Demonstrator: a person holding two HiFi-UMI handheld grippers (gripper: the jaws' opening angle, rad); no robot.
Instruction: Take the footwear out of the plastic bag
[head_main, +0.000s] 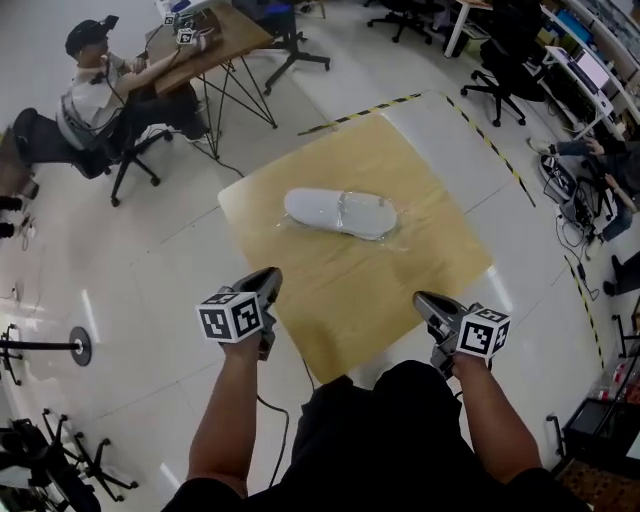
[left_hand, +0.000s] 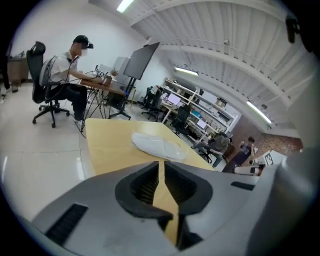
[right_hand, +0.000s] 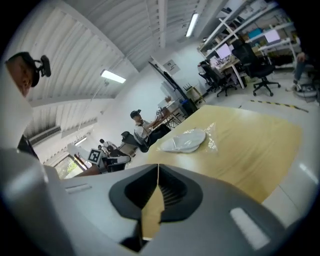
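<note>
A white slipper sealed in a clear plastic bag (head_main: 340, 212) lies near the middle of a square wooden table (head_main: 430, 270). It also shows in the left gripper view (left_hand: 157, 146) and the right gripper view (right_hand: 184, 141). My left gripper (head_main: 270, 275) hovers at the table's near left edge, well short of the bag. Its jaws (left_hand: 161, 165) stand a narrow slit apart with nothing between them. At the near right edge my right gripper (head_main: 420, 297) is also clear of the bag. Its jaws (right_hand: 158, 167) are shut and empty.
A person (head_main: 95, 100) sits at a desk (head_main: 205, 45) at the far left. Office chairs (head_main: 500, 80) and cables (head_main: 575, 210) stand at the right. Black-and-yellow tape (head_main: 480, 130) marks the floor past the table. Stands (head_main: 50, 455) crowd the lower left floor.
</note>
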